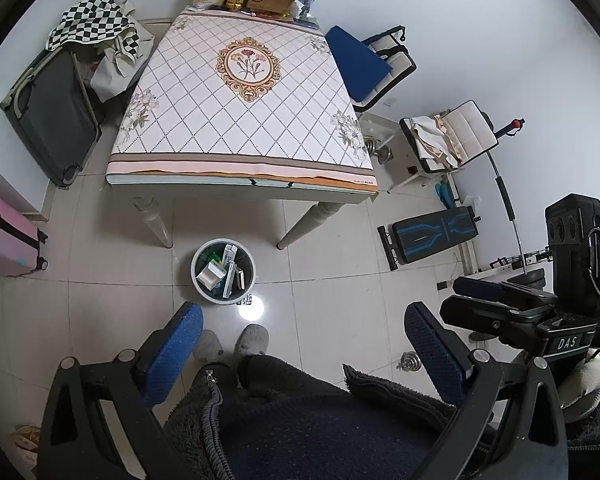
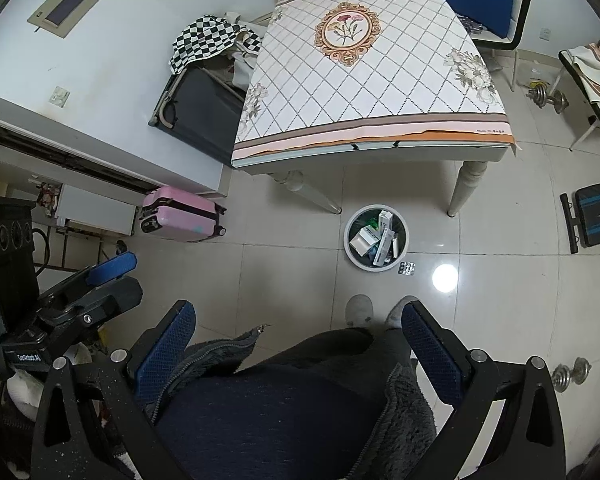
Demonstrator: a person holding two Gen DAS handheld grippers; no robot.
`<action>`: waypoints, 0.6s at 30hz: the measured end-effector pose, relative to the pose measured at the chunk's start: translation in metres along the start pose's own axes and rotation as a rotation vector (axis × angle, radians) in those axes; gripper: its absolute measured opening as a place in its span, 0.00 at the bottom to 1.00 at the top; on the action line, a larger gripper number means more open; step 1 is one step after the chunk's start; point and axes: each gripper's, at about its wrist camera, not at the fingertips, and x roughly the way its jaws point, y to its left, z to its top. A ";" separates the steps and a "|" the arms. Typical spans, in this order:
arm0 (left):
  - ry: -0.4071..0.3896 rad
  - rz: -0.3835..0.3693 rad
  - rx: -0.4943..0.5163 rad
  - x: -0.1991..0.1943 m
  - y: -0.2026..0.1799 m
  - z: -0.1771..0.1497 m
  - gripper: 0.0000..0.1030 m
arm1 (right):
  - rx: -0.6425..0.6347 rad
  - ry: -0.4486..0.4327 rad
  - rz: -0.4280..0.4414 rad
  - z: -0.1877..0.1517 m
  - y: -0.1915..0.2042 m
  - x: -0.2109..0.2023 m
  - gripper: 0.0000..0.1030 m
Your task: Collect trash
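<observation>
Both jaw pairs held apart, empty, over person's lap: left gripper (image 1: 300, 360), right gripper (image 2: 300, 356). Bin (image 2: 376, 238) on floor at 12 o'clock, boxes inside. Blister pack (image 2: 407, 268) left beside bin at 1 o'clock, flat, long axis crosswise; right gripper judged nearer.

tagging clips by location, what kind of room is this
Likely a lived-in room at home: a dining table with a floral cloth, a pink suitcase by the wall, and a weight bench. A trash bin stands on the tiled floor.
</observation>
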 end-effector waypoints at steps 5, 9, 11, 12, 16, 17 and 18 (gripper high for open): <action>-0.001 0.000 0.003 0.001 -0.001 0.000 1.00 | 0.005 -0.001 -0.004 -0.001 -0.002 -0.001 1.00; -0.001 0.002 0.004 0.002 -0.002 0.001 1.00 | 0.004 -0.004 -0.005 -0.001 -0.002 -0.003 1.00; 0.001 0.000 0.008 0.001 -0.001 0.001 1.00 | 0.004 -0.003 -0.006 -0.001 -0.002 -0.003 1.00; 0.001 0.001 0.008 0.001 -0.001 0.001 1.00 | 0.004 -0.003 -0.005 -0.001 -0.002 -0.003 1.00; 0.000 0.001 0.007 0.002 -0.002 0.001 1.00 | 0.003 -0.003 -0.006 -0.001 -0.001 -0.003 1.00; 0.000 0.001 0.004 0.002 -0.002 0.001 1.00 | 0.003 -0.003 -0.007 -0.001 -0.001 -0.003 1.00; 0.000 0.001 0.004 0.001 -0.002 0.001 1.00 | 0.003 -0.002 -0.005 -0.001 -0.002 -0.003 1.00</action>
